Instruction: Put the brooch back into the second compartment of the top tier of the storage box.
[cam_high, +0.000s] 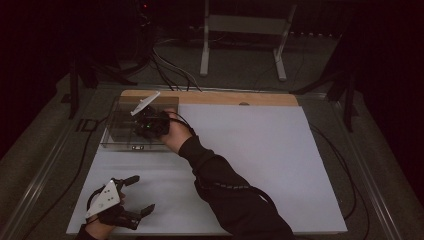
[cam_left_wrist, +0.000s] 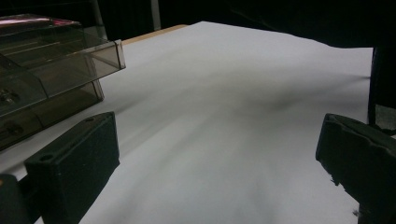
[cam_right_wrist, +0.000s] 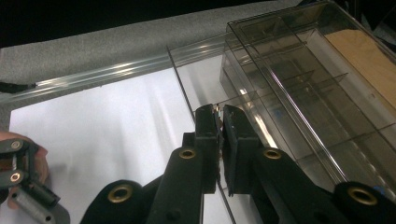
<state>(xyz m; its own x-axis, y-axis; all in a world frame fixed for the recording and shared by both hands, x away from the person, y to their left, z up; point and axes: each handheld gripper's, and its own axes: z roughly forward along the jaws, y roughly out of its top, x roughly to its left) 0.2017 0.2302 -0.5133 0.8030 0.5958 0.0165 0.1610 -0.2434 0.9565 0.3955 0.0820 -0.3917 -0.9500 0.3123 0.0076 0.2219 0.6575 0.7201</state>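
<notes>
High view: one clear plastic compartment box (cam_high: 120, 131) sits at the far left of a smooth white table sheet (cam_high: 250, 160), edged at the back by a wooden strip (cam_high: 225, 98). Right gripper (cam_high: 148, 125), black, held by a dark-sleeved arm, is over the box. Left gripper (cam_high: 135, 196) rests near the table's front left corner, its two jaws spread wide around bare sheet.

Left gripper view: two blocky matte black jaws stand far apart, nothing between them. The transparent box lies off to the left (cam_left_wrist: 51, 70).

Right gripper view: the right gripper (cam_right_wrist: 219, 122) has its two jaws pressed together on the thin clear lid (cam_right_wrist: 187, 98) of the box, pinching its edge. The box's divided compartments (cam_right_wrist: 317, 102) lie just beyond.
</notes>
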